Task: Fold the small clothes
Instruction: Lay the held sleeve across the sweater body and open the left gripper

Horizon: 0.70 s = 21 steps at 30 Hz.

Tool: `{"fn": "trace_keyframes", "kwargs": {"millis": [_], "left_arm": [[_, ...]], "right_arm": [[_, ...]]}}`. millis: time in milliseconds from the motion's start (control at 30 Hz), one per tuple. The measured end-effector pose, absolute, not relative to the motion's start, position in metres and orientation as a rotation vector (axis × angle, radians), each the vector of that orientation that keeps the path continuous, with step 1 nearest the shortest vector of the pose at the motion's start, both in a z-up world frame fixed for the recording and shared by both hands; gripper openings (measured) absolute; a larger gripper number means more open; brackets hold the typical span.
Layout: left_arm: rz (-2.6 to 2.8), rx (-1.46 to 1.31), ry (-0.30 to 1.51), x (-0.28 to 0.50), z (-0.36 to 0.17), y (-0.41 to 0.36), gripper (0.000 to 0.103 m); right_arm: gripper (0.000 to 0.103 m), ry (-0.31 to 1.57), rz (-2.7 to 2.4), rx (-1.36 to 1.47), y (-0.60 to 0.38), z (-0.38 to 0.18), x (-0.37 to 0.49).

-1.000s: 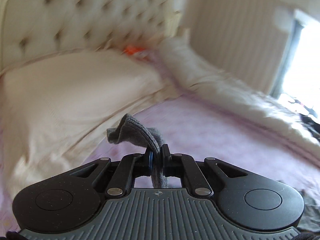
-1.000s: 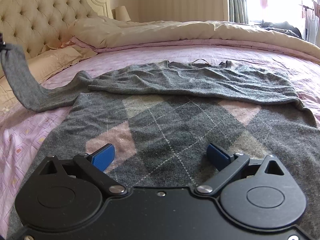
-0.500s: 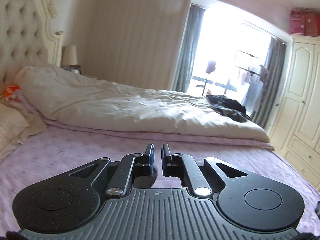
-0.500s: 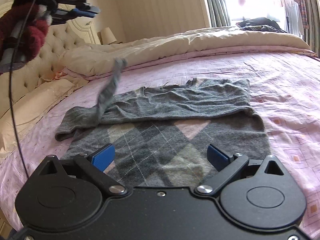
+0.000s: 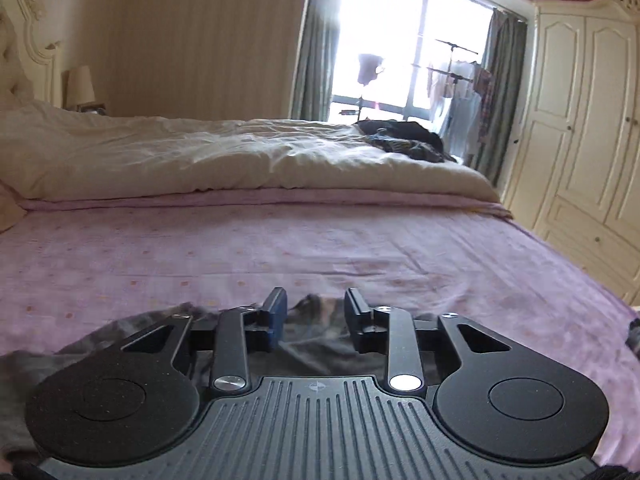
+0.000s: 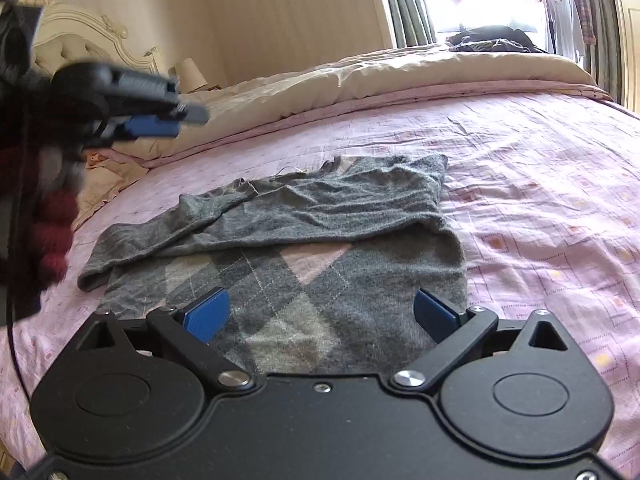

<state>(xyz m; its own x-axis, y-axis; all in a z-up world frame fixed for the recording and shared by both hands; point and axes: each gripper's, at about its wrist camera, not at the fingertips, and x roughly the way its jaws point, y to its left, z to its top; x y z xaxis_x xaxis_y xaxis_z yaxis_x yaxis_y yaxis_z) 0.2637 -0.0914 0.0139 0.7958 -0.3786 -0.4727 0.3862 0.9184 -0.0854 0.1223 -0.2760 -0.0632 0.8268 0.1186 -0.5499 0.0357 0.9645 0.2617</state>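
A grey argyle sweater (image 6: 320, 248) lies on the pink bedsheet (image 6: 540, 184), its plain grey sleeves folded across the chest. My right gripper (image 6: 320, 312) is open and empty, low over the sweater's near hem. My left gripper (image 5: 316, 308) is open and empty, with grey knit (image 5: 320, 312) showing below and between its fingers. In the right wrist view the left gripper (image 6: 160, 120) hovers above the sweater's left side, held by a hand in a dark red sleeve (image 6: 52, 232).
A cream duvet (image 5: 240, 152) is bunched along the far side of the bed, with dark clothes (image 5: 404, 140) on it. A tufted headboard (image 6: 80, 40) and pillows (image 6: 108, 176) are at the left. A white wardrobe (image 5: 580, 140) stands right.
My left gripper has carried the sleeve across the sweater, let it go and opened. The sleeve now lies folded over the chest. The right gripper has pulled back a little.
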Motion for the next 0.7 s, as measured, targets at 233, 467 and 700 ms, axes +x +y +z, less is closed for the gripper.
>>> {"fn": "trace_keyframes", "kwargs": {"millis": [233, 467, 700], "left_arm": [[-0.195, 0.106, 0.567, 0.229, -0.033, -0.029, 0.041], [-0.105, 0.094, 0.634, 0.215, -0.075, 0.010, 0.045], [-0.076, 0.058, 0.599, 0.200, -0.110, 0.026, 0.055]], "right_arm": [[0.097, 0.580, 0.132, 0.235, -0.260, -0.048, 0.167], [0.060, 0.646, 0.274, 0.275, -0.238, -0.045, 0.246], [0.061, 0.685, 0.291, 0.290, -0.218, -0.054, 0.321]]}}
